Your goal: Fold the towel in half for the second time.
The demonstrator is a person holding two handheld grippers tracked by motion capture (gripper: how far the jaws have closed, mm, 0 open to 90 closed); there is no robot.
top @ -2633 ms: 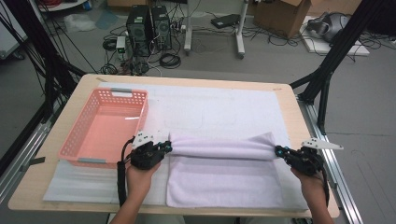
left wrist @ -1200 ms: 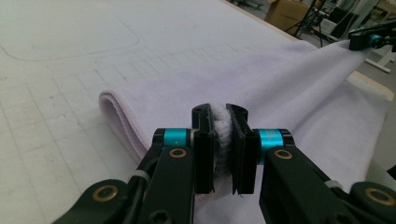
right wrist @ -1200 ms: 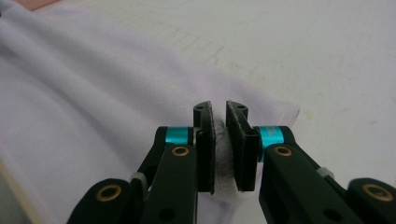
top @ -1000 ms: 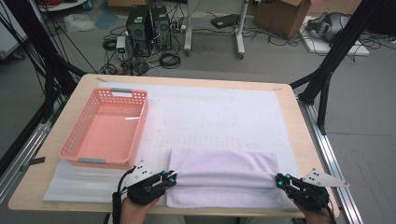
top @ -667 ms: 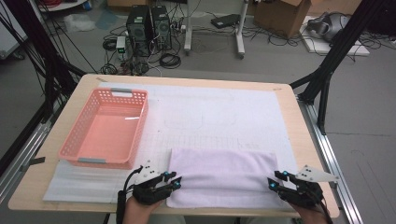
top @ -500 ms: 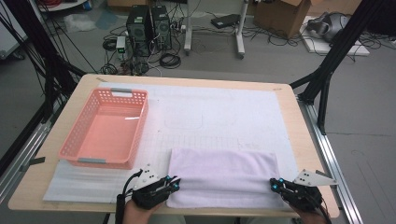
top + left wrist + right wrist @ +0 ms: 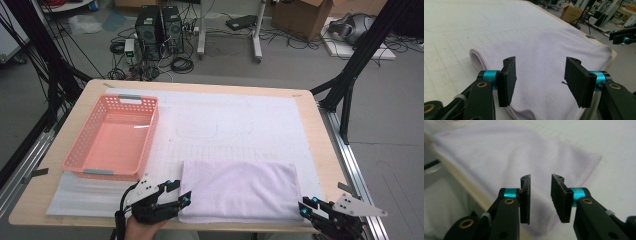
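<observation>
a pale lilac folded terry towel (image 7: 239, 190) lies flat on the white gridded mat (image 7: 240, 125) at the near edge of the light wooden counter (image 7: 320, 145), its long side running left to right. the left hand-held gripper (image 7: 176, 196) sits at the towel's left end; its jaws have just been opening and now stand wide, with the towel's corner beneath and between them but the pads off the cloth. the right hand-held gripper (image 7: 306, 208) sits just off the towel's right near corner; its jaws have just been opening too and stand a little apart, gripping nothing. a salmon-pink plastic lattice basket (image 7: 112, 137) stands on the mat to the left, well apart from the towel.
</observation>
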